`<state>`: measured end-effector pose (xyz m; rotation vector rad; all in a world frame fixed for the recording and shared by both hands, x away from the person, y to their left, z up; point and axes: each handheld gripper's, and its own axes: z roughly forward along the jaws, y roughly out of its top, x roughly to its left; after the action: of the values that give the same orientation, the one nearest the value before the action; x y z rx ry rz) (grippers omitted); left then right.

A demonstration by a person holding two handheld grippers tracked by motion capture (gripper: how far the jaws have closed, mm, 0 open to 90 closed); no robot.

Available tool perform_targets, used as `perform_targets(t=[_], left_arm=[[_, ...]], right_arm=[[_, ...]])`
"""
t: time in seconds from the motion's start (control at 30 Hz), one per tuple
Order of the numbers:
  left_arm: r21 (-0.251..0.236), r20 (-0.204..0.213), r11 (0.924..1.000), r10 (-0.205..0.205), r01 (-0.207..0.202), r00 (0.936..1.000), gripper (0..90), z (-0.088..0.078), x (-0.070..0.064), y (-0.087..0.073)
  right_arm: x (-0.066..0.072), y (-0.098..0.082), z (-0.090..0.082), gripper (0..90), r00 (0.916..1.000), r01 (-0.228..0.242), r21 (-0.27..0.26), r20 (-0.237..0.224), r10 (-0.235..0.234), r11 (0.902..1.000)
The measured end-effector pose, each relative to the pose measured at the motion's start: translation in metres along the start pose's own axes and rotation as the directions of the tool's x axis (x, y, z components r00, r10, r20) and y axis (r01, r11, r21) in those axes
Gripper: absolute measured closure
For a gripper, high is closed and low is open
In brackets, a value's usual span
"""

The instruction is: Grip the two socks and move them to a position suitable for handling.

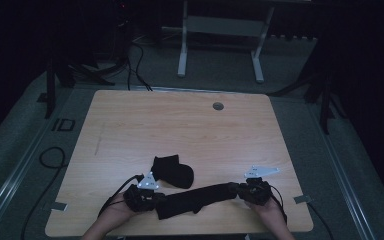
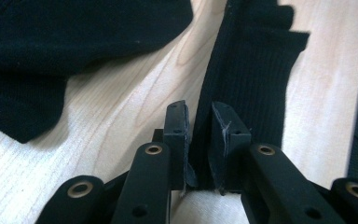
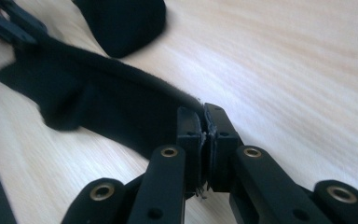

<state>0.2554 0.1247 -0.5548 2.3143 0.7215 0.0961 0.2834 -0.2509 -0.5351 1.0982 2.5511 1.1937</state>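
Left to right across the table [image 1: 130, 120], high view.

Left side: my left gripper [image 2: 198, 126] sits low at the near edge, at the cuff end of the long black sock [image 1: 200, 197]. In the left gripper view the ribbed fabric runs up between the jaws, but a narrow gap shows on either side of it and the pads [image 2: 176, 126] do not look pressed home. I read the left jaws as slightly parted, sock between them, not clamped.

Centre: the long sock lies stretched along the near edge, spanning from one gripper to the other, mostly flat on the wood with a fold near the cuff. Just behind it, touching or nearly so, lies the second sock [image 1: 172, 170], bunched into a dark lump and untouched.

Right side: my right gripper [image 3: 204, 126] has its jaws closed tight on the toe end of the long sock; the fabric runs straight into the seam between the pads.

Progress, my judgement: the first sock is drawn out and laid down, left end being let go. Flattening the second sock and pairing or folding the two is left.

Containers: none on the table. Both socks rest on bare wood.
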Motion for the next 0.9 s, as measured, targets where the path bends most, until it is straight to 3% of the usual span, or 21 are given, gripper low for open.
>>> perform_targets(t=[0.07,0.1,0.13,0.17,0.23,0.27,0.33,0.43,0.53,0.57,0.67,0.9], left_arm=[[-0.006,-0.052,0.9994,0.035,-0.035,0.998,70.2,0.001,-0.003,-0.001],[-0.013,-0.071,0.9995,0.028,-0.03,0.9971,68.5,0.001,-0.004,-0.001],[-0.024,-0.092,0.9996,0.015,-0.018,0.9956,64.1,0.0,-0.004,-0.001],[-0.032,-0.102,0.9993,0.014,-0.017,0.9947,60.1,-0.002,-0.004,-0.001],[-0.079,-0.126,0.9968,-0.005,-0.005,0.992,60.1,-0.01,-0.004,-0.001],[-0.112,-0.127,0.9937,-0.017,0.003,0.9918,60.1,-0.015,-0.004,0.0],[-0.16,-0.105,0.9871,-0.018,0.0,0.9943,61.3,-0.022,-0.009,0.003],[-0.174,-0.081,0.9844,0.011,-0.025,0.9967,65.9,-0.022,-0.019,0.008],[-0.153,-0.046,0.9878,0.023,-0.03,0.9987,71.8,-0.013,-0.027,0.009],[-0.143,-0.053,0.9891,0.028,-0.035,0.9982,78.0,-0.01,-0.028,0.008],[-0.103,-0.059,0.9937,0.038,-0.044,0.9975,85.9,0.001,-0.03,0.005],[-0.048,-0.081,0.9974,0.049,-0.053,0.9955,88.9,0.012,-0.03,0.0]], right_arm=[[-0.003,-0.004,0.003,85.0,0.9999,-0.003,0.027,0.01,0.003,0.9996],[-0.004,-0.005,0.004,83.8,0.9995,0.003,0.037,0.031,-0.005,0.9993],[-0.005,-0.006,0.004,79.2,0.9985,-0.001,0.046,0.054,-0.002,0.999],[-0.008,-0.007,0.003,68.5,0.9967,-0.012,0.035,0.081,0.009,0.9993],[-0.011,-0.005,-0.001,55.7,0.9947,-0.014,0.01,0.102,0.013,0.9999],[-0.011,-0.004,-0.003,54.5,0.9909,-0.008,-0.007,0.134,0.009,0.9999],[-0.008,-0.001,-0.009,55.0,0.9914,0.02,-0.045,0.13,-0.014,0.9988],[0.001,0.004,-0.01,63.9,0.9891,0.083,-0.082,0.129,-0.072,0.9931],[0.007,0.006,-0.008,84.7,0.9856,0.122,-0.093,0.129,-0.109,0.9882],[0.008,0.006,-0.007,89.6,0.9849,0.131,-0.079,0.124,-0.12,0.9882],[0.006,0.006,-0.001,89.8,0.9837,0.146,-0.045,0.112,-0.14,0.9883],[-0.003,0.0,0.008,89.8,0.9792,0.153,-0.008,0.136,-0.151,0.9882]])
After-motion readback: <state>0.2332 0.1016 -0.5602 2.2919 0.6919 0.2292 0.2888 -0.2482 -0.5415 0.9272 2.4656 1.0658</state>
